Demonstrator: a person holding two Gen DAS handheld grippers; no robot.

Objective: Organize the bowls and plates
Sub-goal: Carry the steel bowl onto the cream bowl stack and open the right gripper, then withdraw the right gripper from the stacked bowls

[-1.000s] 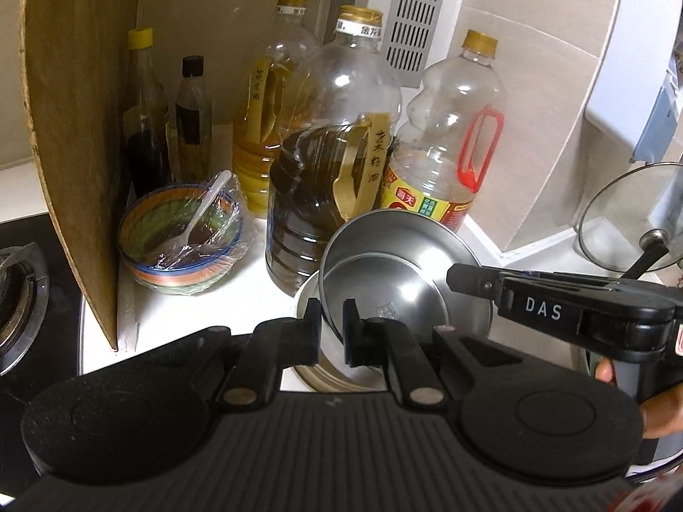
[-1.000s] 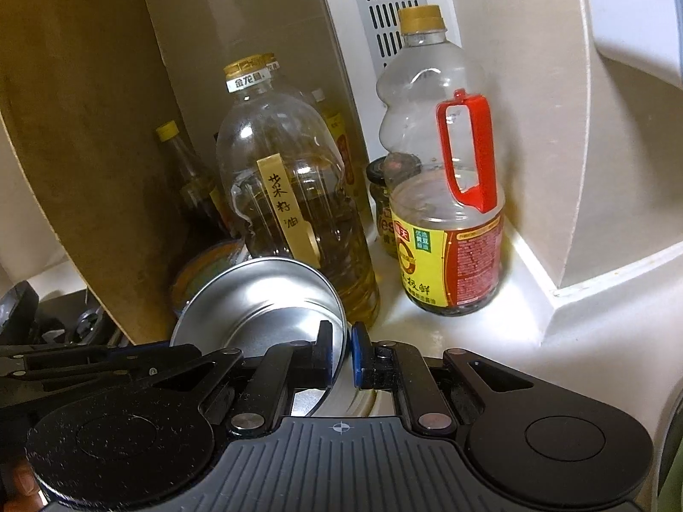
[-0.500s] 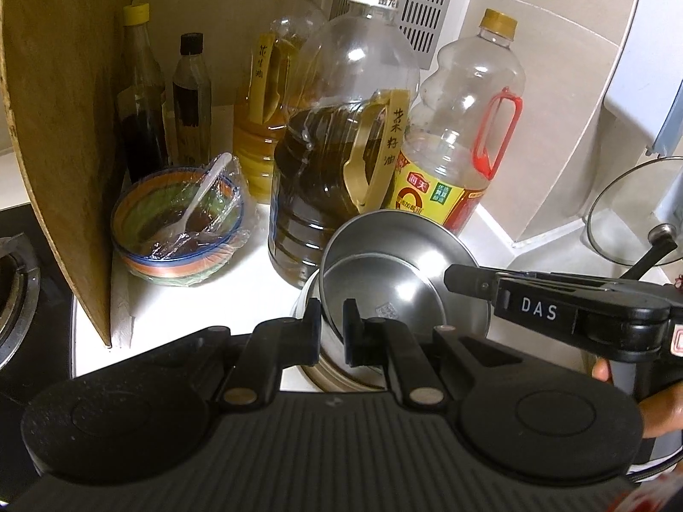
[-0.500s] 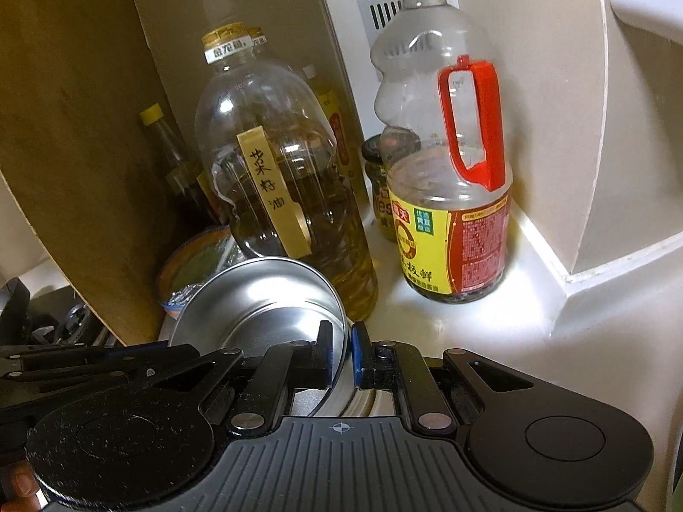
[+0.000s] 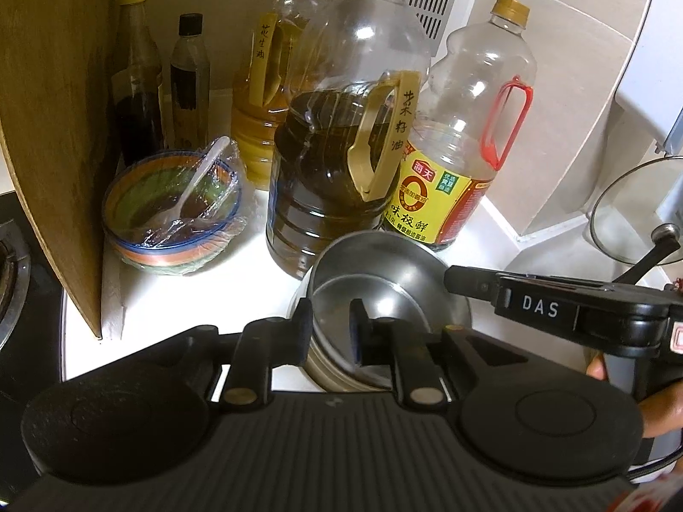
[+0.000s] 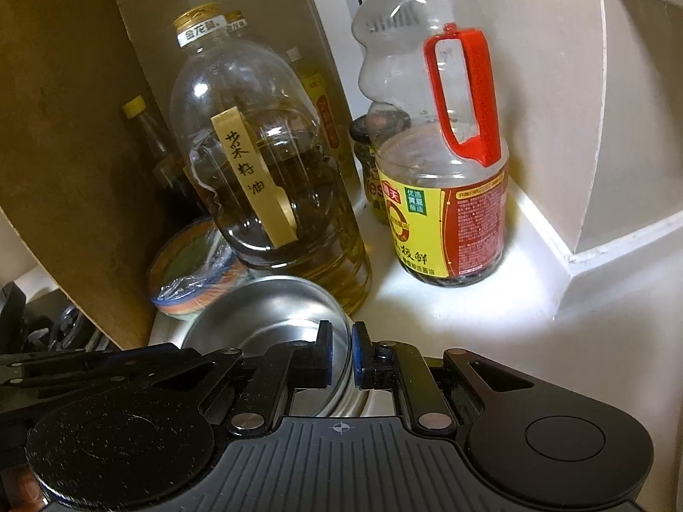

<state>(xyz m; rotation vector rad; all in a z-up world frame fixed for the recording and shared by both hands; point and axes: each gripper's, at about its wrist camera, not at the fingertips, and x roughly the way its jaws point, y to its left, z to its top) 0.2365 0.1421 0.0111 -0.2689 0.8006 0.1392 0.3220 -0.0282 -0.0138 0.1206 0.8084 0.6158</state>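
A stack of steel bowls [image 5: 384, 273] stands on the white counter in front of the oil bottles; it also shows in the right wrist view [image 6: 264, 311]. My left gripper [image 5: 328, 333] has opened a little, its fingers either side of the stack's near-left rim. My right gripper [image 6: 340, 356] is shut on the right rim of the bowls. Its black body reaches in from the right in the left wrist view [image 5: 555, 307]. A colourful bowl [image 5: 170, 213] covered in plastic wrap with a white spoon sits to the left.
A large dark oil bottle [image 5: 341, 149], a yellow oil bottle [image 5: 264, 98], a soy sauce bottle with red handle [image 5: 461, 149] and two thin dark bottles [image 5: 141, 98] crowd the corner. A wooden board [image 5: 51, 128] stands at left. A glass lid [image 5: 631, 213] leans at right.
Both grippers moved forward with the steel bowls toward the bottles. My left gripper's fingers have spread apart from the rim; the right stays clamped.
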